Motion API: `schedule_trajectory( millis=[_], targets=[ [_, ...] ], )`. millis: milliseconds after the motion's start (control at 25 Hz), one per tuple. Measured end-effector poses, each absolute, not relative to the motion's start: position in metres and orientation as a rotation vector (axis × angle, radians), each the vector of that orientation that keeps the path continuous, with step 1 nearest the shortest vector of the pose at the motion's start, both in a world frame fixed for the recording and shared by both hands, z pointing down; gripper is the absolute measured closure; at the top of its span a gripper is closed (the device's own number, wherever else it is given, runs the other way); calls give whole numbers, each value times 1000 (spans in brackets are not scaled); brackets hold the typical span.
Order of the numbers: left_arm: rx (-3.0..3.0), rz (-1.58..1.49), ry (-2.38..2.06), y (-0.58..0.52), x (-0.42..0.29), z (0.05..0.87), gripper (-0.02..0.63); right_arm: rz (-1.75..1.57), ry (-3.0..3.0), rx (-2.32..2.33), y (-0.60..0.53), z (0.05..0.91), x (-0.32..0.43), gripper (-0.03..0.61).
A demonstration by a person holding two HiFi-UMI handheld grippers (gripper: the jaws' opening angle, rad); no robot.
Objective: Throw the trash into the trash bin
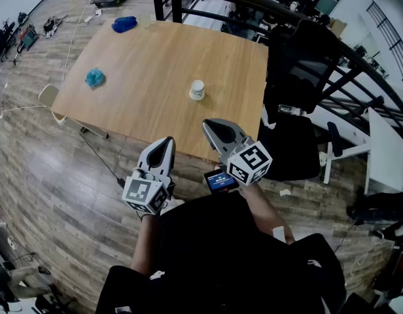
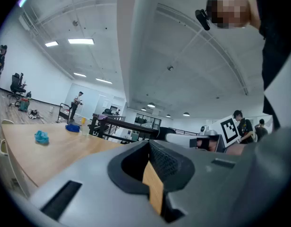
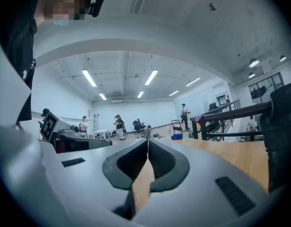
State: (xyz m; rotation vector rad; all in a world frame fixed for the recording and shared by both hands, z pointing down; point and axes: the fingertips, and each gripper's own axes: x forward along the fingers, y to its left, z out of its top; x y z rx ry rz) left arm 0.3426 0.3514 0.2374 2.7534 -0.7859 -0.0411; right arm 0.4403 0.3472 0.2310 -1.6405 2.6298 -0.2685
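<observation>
Trash lies on the wooden table (image 1: 156, 103): a white paper cup (image 1: 197, 89) near its front edge, a teal crumpled wad (image 1: 94, 77) at the left, and a blue crumpled lump (image 1: 123, 23) at the far left corner. My left gripper (image 1: 167, 140) and right gripper (image 1: 210, 124) hover side by side just short of the table's near edge, both shut and empty. In the left gripper view the shut tips (image 2: 149, 144) point across the table, with the teal wad (image 2: 41, 136) and blue lump (image 2: 72, 127) beyond. The right gripper view shows shut tips (image 3: 148, 140) and the blue lump (image 3: 176, 136). No bin is in view.
A black office chair (image 1: 299, 64) stands at the table's right side, with a dark railing (image 1: 358, 64) behind it. A white desk (image 1: 385, 149) is at the far right. Cables and gear lie on the wood floor at the upper left (image 1: 31, 31).
</observation>
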Motion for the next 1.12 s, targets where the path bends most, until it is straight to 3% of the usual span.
schedule_trajectory(
  millis=[560,1120],
  targets=[
    [2678,-102,-717,302,245,258,606,-317,2593,-1790,315,248,355,580],
    [2710,-15,-684,253,267,264,606,-312,2450,-1828,249,243,395,580]
  ],
)
